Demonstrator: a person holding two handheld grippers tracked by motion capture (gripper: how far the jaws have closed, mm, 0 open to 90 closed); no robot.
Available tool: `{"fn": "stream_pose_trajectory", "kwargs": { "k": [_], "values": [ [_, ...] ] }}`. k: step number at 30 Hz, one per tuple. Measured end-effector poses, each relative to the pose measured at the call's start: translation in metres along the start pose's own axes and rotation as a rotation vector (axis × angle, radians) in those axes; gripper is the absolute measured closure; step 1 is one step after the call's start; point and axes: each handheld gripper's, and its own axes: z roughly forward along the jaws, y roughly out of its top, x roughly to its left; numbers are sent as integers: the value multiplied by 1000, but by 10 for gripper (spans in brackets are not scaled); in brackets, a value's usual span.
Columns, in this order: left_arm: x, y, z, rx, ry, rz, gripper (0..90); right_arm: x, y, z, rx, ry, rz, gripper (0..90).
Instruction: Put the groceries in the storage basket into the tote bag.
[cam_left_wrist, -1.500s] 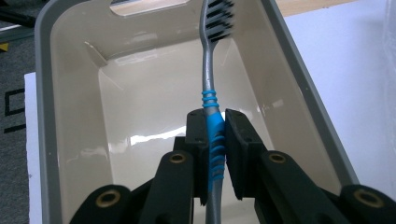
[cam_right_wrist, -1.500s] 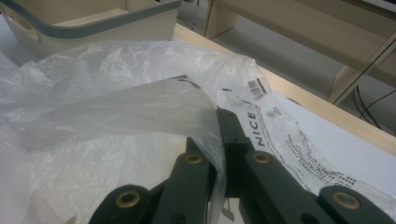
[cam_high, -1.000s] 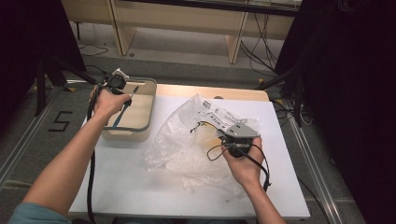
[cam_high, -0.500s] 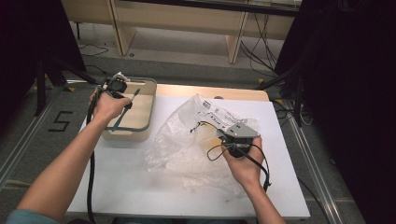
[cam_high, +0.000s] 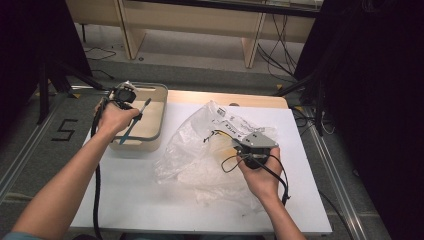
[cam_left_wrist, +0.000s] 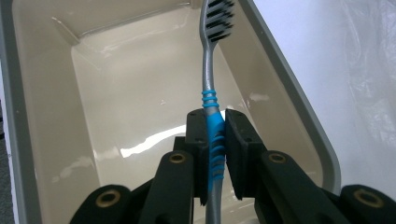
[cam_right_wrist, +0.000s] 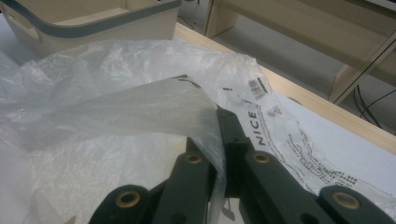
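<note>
Holding toothbrush (cam_left_wrist: 212, 116) over bin (cam_high: 159, 107): left gripper (cam_left_wrist: 215, 133) clamps its blue grip, long axis along the jaws, bristles ahead. Right gripper (cam_right_wrist: 219, 140) pinches bag (cam_right_wrist: 116, 107) on table.

A white worktop (cam_high: 150, 200) with a wooden far edge stands on a grey floor (cam_high: 30, 150) marked with a black "5" (cam_high: 65, 130). Beyond it stands light wooden shelving (cam_high: 200, 20) with black cables (cam_high: 272, 55) trailing beneath, and black curtains (cam_high: 370, 100) hang at both sides.

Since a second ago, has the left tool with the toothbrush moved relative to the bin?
No. The left tool holds the toothbrush over the same near-left part of the bin, as before.
</note>
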Motion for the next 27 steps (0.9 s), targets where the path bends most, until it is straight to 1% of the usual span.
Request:
{"fn": "stream_pose_trajectory", "kwargs": {
  "k": [6,10,15,20,22,27],
  "values": [
    [-5,-7,-5,-11,-24,13,795,0,0,0,1,0,0,900],
    [-11,-11,-9,-25,-39,30,795,1,0,0,3,1,-2,900],
    [-19,-15,-13,-31,-54,58,795,1,0,0,2,1,-1,900],
    [-25,-23,-17,-40,-77,72,795,1,0,0,-1,2,1,900],
    [-27,-26,-19,-40,-85,84,795,1,0,0,2,0,1,900],
    [-33,-32,-24,-59,-99,98,795,1,1,0,1,2,0,900]
  ]
}}
